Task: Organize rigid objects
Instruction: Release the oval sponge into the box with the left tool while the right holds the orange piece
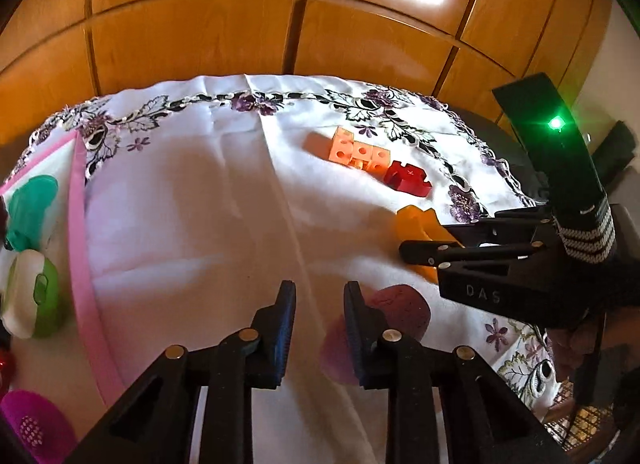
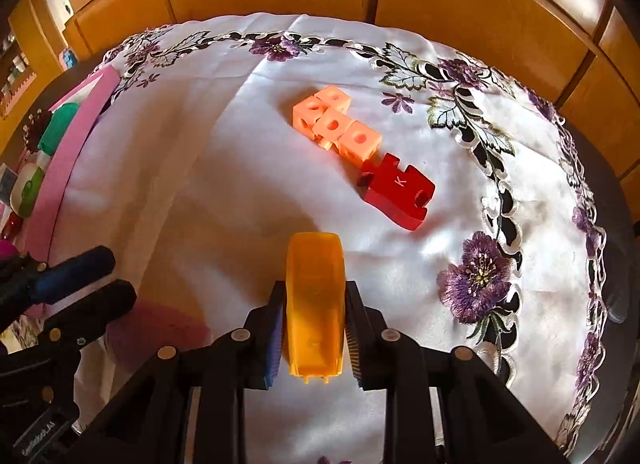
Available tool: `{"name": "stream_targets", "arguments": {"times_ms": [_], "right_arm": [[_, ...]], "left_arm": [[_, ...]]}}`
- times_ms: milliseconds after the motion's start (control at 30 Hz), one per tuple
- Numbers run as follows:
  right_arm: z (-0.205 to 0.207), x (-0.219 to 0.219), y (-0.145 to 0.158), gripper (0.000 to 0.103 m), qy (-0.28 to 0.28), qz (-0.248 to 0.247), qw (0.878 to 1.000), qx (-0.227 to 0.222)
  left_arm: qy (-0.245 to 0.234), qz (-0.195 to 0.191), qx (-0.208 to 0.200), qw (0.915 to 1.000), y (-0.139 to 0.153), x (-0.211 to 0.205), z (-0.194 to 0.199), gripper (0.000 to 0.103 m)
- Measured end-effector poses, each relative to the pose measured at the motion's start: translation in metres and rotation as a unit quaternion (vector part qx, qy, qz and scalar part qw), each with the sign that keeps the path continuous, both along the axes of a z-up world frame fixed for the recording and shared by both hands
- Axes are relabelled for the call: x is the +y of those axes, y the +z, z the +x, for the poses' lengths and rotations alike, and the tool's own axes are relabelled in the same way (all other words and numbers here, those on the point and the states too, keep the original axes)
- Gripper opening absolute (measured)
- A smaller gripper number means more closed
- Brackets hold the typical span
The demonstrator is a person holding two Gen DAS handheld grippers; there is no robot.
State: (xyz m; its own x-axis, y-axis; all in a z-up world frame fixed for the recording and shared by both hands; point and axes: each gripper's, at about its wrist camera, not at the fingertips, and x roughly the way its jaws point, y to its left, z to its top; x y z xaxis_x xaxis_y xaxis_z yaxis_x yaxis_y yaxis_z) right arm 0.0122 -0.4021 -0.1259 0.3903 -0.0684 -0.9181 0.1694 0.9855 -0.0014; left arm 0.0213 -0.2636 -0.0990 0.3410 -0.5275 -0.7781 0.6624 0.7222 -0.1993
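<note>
I judge the sorting partly done; several things already lie in the pink-rimmed tray (image 1: 82, 264) at the left edge of the counter: a teal piece (image 1: 30, 204), a white-and-green piece (image 1: 34, 296) and a magenta one (image 1: 34, 424) near its front. My right claw (image 2: 312, 328) is clamped on the yellow block (image 2: 314, 304), which stands out ahead between its pads, so that one is in hand and not yet placed. My left claw (image 1: 320, 328) has its jaws drawn in as far as they go with nothing between them; a purplish patch lies just beyond it, which I cannot identify. Still loose on the cloth, well apart from the tray, are the peach linked cubes (image 2: 336, 124) and the red block (image 2: 398, 192) touching their end. The counter wears a white tablecloth (image 2: 200, 144) with purple embroidered flowers; behind it stand glossy wooden cabinet doors (image 1: 200, 24).
</note>
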Motion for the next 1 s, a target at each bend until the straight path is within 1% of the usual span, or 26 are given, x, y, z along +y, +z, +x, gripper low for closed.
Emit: {"name": "stream_targets", "arguments": {"times_ms": [33,100,167,233,267,300,333,400,467,567,600,633,667,700,767,833,933,1000], "right_arm": [[0.000,-0.002,0.000,0.026,-0.003,0.006,1.000,0.000],[0.001,-0.006,0.002,0.026,-0.011,0.021,1.000,0.000],[0.001,-0.009,0.002,0.026,-0.016,0.031,0.999,0.000],[0.001,-0.009,0.002,0.026,-0.018,0.034,0.999,0.001],[0.001,-0.010,0.003,0.026,-0.019,0.037,0.999,0.002],[0.001,-0.011,0.003,0.026,-0.022,0.042,0.999,0.002],[0.001,-0.012,0.003,0.026,-0.025,0.047,0.999,0.002],[0.000,-0.014,0.003,0.026,-0.027,0.053,0.998,0.003],[0.000,-0.013,0.003,0.026,-0.026,0.050,0.998,0.003],[0.000,-0.012,0.003,0.026,-0.025,0.047,0.999,0.003],[0.000,-0.012,0.003,0.026,-0.024,0.047,0.999,0.003],[0.000,-0.012,0.003,0.026,-0.024,0.047,0.999,0.004],[0.000,-0.012,0.003,0.026,-0.023,0.047,0.999,0.004],[0.000,-0.012,0.002,0.026,-0.022,0.045,0.999,0.004],[0.001,-0.010,0.002,0.026,-0.018,0.039,0.999,0.004],[0.000,-0.009,0.002,0.026,-0.014,0.032,0.999,0.003],[0.001,-0.005,0.000,0.026,-0.007,0.020,1.000,0.003],[0.001,-0.003,0.000,0.026,-0.003,0.013,1.000,0.002]], "left_arm": [[-0.003,-0.005,-0.001,1.0000,0.001,0.001,-0.001,0.032],[-0.017,-0.019,0.002,0.9997,0.004,0.004,-0.004,0.053],[-0.051,-0.023,-0.001,0.9985,0.009,0.004,-0.010,0.060],[-0.080,-0.009,-0.015,0.9966,0.012,0.002,-0.016,0.067],[-0.102,0.003,-0.017,0.9946,0.012,-0.001,-0.019,0.074],[-0.117,0.011,-0.016,0.9929,0.011,-0.005,-0.020,0.076],[-0.133,0.022,-0.016,0.9907,0.010,-0.010,-0.022,0.076],[-0.163,0.054,-0.032,0.9847,0.006,-0.022,-0.028,0.076],[-0.175,0.082,-0.043,0.9803,0.000,-0.032,-0.029,0.076],[-0.177,0.105,-0.030,0.9781,-0.010,-0.043,-0.023,0.075],[-0.174,0.107,-0.021,0.9786,-0.013,-0.044,-0.020,0.066],[-0.168,0.101,-0.020,0.9805,-0.014,-0.044,-0.019,0.063],[-0.161,0.096,-0.028,0.9820,-0.014,-0.042,-0.018,0.046],[-0.152,0.094,-0.030,0.9834,-0.014,-0.041,-0.018,0.044],[-0.141,0.074,-0.022,0.9871,-0.013,-0.035,-0.019,0.044],[-0.127,0.067,-0.021,0.9893,-0.013,-0.029,-0.021,0.044],[-0.094,0.055,-0.020,0.9938,-0.007,-0.020,-0.024,0.044],[-0.077,0.050,-0.032,0.9953,0.002,-0.014,-0.026,0.044]]}}
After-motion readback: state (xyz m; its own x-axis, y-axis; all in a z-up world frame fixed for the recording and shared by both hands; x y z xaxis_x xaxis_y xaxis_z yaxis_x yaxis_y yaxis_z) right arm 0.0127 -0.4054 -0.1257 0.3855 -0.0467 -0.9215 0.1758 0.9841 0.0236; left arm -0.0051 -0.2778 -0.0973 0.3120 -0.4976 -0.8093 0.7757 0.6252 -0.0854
